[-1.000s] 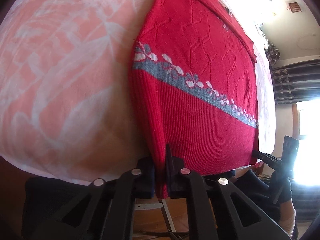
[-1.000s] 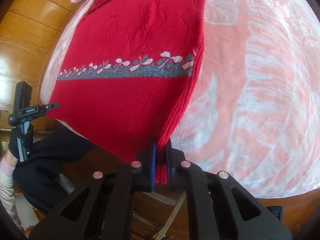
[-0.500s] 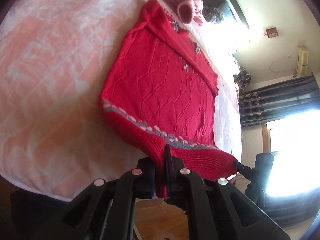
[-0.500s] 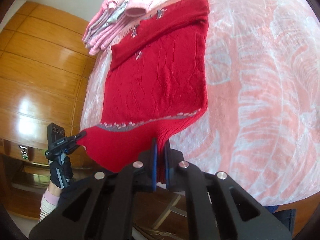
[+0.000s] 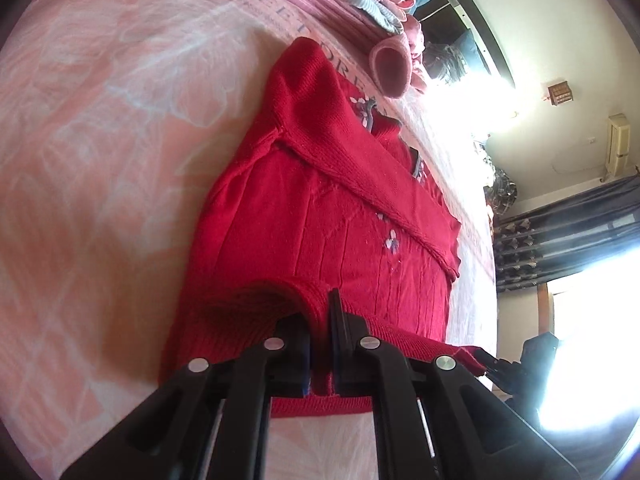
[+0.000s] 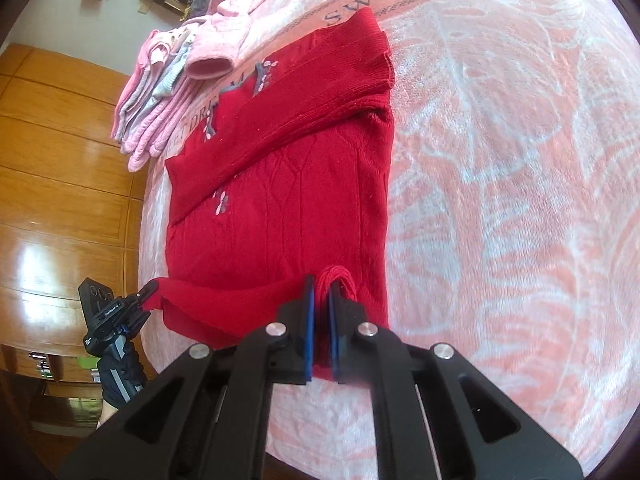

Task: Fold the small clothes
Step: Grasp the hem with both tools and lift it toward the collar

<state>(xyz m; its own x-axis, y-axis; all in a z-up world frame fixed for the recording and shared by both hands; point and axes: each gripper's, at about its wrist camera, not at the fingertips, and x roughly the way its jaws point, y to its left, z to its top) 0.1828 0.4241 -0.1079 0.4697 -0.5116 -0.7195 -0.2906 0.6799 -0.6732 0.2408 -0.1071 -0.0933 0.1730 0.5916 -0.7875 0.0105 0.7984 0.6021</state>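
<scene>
— Well, where is the red sweater seen?

— It is spread on a bed covered by a pink blanket with a pale leaf pattern and printed lettering. Its lower edge is lifted off the blanket and carried over the body, while the upper part lies flat with a sleeve folded across the chest.

— And how are the jaws set?

— The left gripper is clamped on one corner of the ribbed hem, the knit being pinched between both black jaws. The right gripper is closed on the other corner, red fabric being bunched between its blue-lined jaws. In the right wrist view the left gripper is seen at the far corner of the hem, held by a gloved hand.

— What else is shown?

— A pile of pink clothes is stacked just beyond the sweater's collar. Wooden panelling is seen beside the bed, and dark curtains by a bright window in the left wrist view.
</scene>
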